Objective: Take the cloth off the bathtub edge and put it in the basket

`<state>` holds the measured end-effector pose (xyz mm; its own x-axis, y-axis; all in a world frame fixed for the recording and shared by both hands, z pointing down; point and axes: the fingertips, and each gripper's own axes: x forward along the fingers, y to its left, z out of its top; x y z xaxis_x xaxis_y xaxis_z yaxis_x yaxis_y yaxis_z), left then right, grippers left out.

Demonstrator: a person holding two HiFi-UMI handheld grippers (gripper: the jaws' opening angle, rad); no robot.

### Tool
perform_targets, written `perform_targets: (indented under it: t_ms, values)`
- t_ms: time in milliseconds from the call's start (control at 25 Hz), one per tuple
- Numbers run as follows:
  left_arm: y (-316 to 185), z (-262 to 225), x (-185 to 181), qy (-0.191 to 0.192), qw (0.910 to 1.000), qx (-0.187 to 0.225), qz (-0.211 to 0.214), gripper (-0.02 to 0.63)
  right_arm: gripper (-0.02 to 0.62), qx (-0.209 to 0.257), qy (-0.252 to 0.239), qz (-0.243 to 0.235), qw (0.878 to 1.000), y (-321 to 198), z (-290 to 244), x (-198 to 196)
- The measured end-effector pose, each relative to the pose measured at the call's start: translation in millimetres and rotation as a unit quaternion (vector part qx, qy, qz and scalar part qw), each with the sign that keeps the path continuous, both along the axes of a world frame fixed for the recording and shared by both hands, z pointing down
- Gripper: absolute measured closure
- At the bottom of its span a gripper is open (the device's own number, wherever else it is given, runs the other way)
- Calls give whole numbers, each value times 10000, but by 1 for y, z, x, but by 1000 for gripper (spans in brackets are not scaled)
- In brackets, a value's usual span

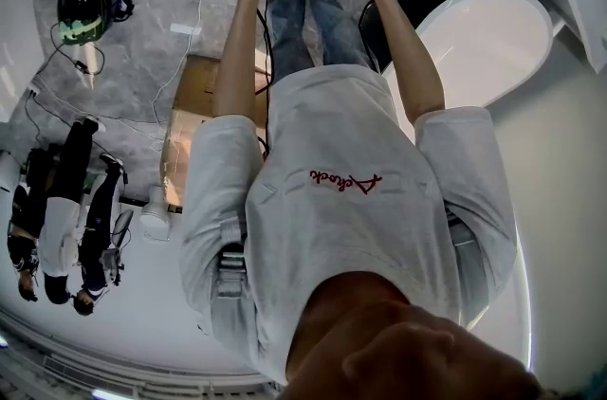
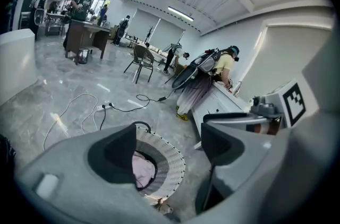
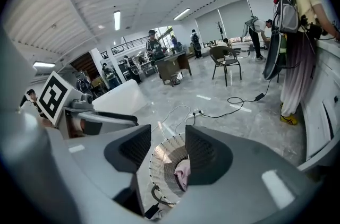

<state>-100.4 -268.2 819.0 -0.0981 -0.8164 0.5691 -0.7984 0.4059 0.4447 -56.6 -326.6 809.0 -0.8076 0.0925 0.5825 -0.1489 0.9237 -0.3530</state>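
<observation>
Hovering above the basket rim, left gripper and right gripper jaws gape empty; cloth lies inside.

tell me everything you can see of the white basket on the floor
The basket is round and white, with a wall of thin upright slats that look like plastic or wire, shaded dark on the inside. It stands on the grey marble-look floor, and a thin black loop handle rises at its rim. A pale pink cloth lies crumpled inside it. Nothing else touches it.
</observation>
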Motion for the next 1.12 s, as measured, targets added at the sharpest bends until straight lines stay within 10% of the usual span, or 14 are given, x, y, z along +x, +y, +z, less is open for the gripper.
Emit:
perform_targets:
  t_ms: [640, 1120]
  values:
    - [16, -93, -15, -1084, 9933, 343, -197, 606, 586, 746, -369, 209, 9963, -17, -80, 8]
    - [19, -167, 3, -1303, 9894, 612, -211, 606, 589, 898, -749, 198, 9929, -19, -160, 25]
